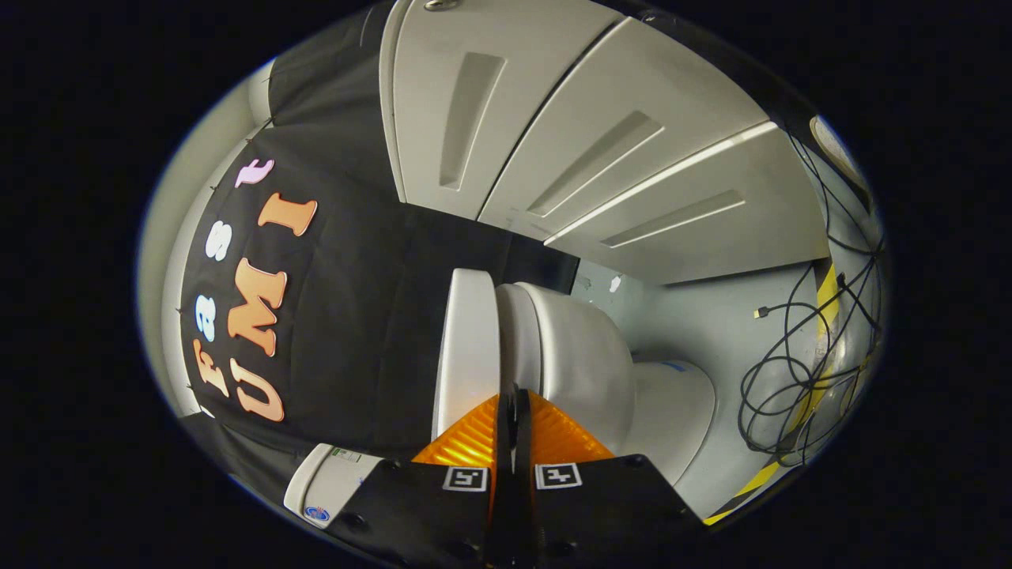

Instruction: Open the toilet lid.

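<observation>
The view is tilting strongly sideways. The white, glossy plastic toilet lid (466,348) is showing edge-on just ahead of the tongs (512,407), rising from their tips as a flat slab. It is standing slightly apart from the white, rounded ceramic toilet bowl (577,363), which is lying immediately beside it on the other side of a narrow dark seam. That seam is running straight up from the meeting line of the fingers.

The tongs are appearing clenched: the two fingers are lying together with only a thin dark line between them. The tips are sitting at the base of the seam between lid and bowl. Whether they are pinching the lid's rim or merely resting against it cannot be told, as the tips are covering the contact point.

Beside the fingers, a white rounded fitting with a small blue emblem (320,490) is lying against the black cloth booth wall (356,316).

The pale grey floor (696,324) is spreading beyond the bowl. A tangle of thin black cables (783,395) is lying on it, well apart from the toilet, crossing a strip of yellow-and-black hazard tape (826,292). Light grey panelled doors with recessed grooves (569,134) are standing beyond the toilet.
</observation>
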Tool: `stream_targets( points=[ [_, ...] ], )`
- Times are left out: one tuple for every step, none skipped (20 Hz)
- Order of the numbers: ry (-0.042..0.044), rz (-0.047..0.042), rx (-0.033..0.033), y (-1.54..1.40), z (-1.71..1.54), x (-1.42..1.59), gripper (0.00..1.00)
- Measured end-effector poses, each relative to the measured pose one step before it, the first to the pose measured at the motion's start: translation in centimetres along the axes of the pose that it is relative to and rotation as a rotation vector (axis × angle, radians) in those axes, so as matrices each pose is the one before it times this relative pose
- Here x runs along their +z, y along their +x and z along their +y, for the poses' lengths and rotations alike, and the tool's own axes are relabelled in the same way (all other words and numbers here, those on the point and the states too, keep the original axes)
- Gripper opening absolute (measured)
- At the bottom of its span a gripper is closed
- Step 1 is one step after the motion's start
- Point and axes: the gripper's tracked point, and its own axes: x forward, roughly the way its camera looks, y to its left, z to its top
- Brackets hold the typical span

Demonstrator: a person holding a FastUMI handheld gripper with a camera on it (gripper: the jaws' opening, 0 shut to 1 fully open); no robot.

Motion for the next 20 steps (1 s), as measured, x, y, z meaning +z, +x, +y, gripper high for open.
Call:
stream_targets(
  points=[
    [-0.02365, -0.00238, -0.01878, -0.275, 0.301, 0.048, 0.08],
    [-0.02091, 0.00177, -0.02203, -0.018, -0.034, -0.042, 0.08],
    [0.01079, -0.00156, -0.00804, -0.033, 0.294, -0.027, 0.08],
    [0.02753, -0.00448, 0.01122, -0.081, 0.419, 0.138, 0.08],
    [0.01858, -0.00804, 0.01452, -0.056, 0.428, 0.194, 0.08],
    [-0.00843, 0.00103, 0.00597, -0.025, 0.343, -0.022, 0.08],
    [-0.01376, -0.00241, 0.00074, -0.002, 0.080, -0.006, 0.08],
    [-0.00923, 0.00008, 0.00288, -0.097, 0.405, 0.066, 0.08],
    [-0.00600, -0.00656, 0.00497, -0.047, 0.625, 0.194, 0.08],
    [-0.00975, -0.00574, 0.00718, -0.095, 0.691, 0.124, 0.08],
    [-0.00838, -0.00887, 0.00653, -0.151, 0.800, 0.129, 0.08],
    [-0.01164, -0.00668, 0.00488, -0.070, 0.923, 0.126, 0.08],
    [-0.01480, -0.00931, 0.00356, -0.313, 0.755, 0.062, 0.08],
    [-0.01409, -0.00729, 0.00176, -0.138, 0.869, 0.028, 0.08],
    [-0.01381, -0.01702, 0.00506, -0.126, 0.935, 0.258, 0.08],
    [-0.01467, -0.01624, 0.00534, -0.014, 0.963, 0.393, 0.08],
    [-0.02166, -0.03810, 0.01095, 0.226, 1.178, 0.660, 0.08],
    [-0.03192, -0.02199, 0.00938, 0.146, 1.168, 0.321, 0.08],
    [-0.04231, -0.01921, 0.00153, 0.076, 1.253, 0.278, 0.08],
    [-0.04419, -0.01905, 0.00052, 0.087, 1.101, 0.260, 0.08]
  ],
)
